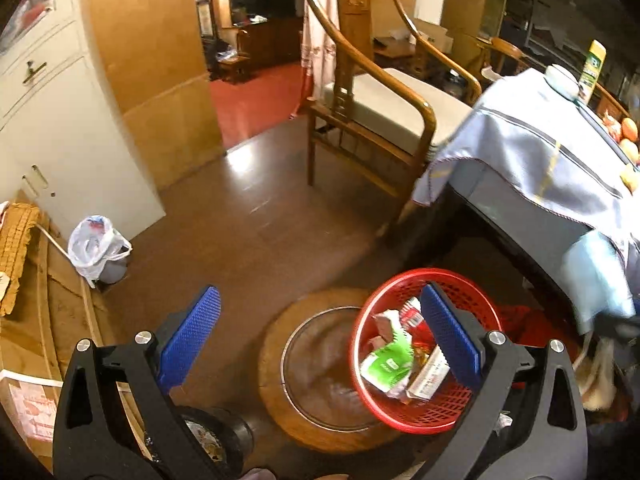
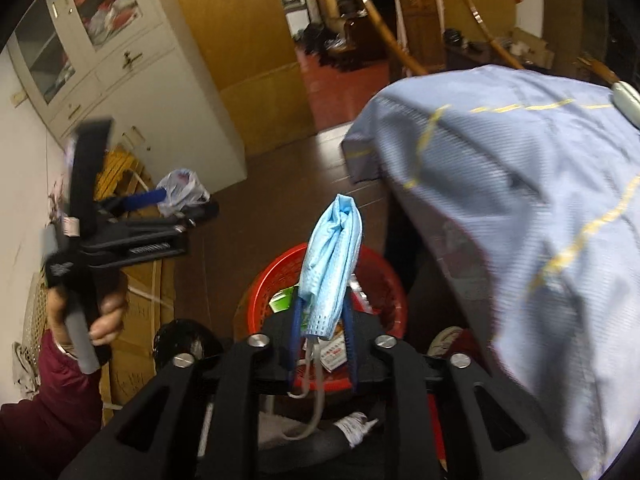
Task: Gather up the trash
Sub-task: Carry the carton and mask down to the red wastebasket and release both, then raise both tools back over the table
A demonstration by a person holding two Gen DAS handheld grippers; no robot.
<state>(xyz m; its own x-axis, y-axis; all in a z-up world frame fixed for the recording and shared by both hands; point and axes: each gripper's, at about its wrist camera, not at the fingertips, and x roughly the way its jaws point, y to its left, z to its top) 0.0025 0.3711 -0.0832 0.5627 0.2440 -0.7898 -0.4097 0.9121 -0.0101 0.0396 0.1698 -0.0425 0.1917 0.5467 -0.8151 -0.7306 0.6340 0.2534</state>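
Observation:
A red plastic basket (image 1: 472, 408) sits on a round wooden stool (image 1: 276, 360) and holds several wrappers, one green and white (image 1: 386, 366). My left gripper (image 1: 320, 320) is open and empty above the stool, its right finger over the basket. My right gripper (image 2: 324, 312) is shut on a crumpled light blue face mask (image 2: 334, 268), held above the red basket (image 2: 380, 280). The mask also shows at the right edge of the left wrist view (image 1: 596, 276). The left gripper shows at the left in the right wrist view (image 2: 148, 200).
A table under a blue-grey cloth (image 1: 532, 152) stands at the right, with a spray can (image 1: 592, 68) and fruit (image 1: 628, 132) on it. A wooden armchair (image 1: 384, 108) stands behind. A small bin with a white plastic bag (image 1: 96, 248) stands by a white cabinet (image 1: 52, 128).

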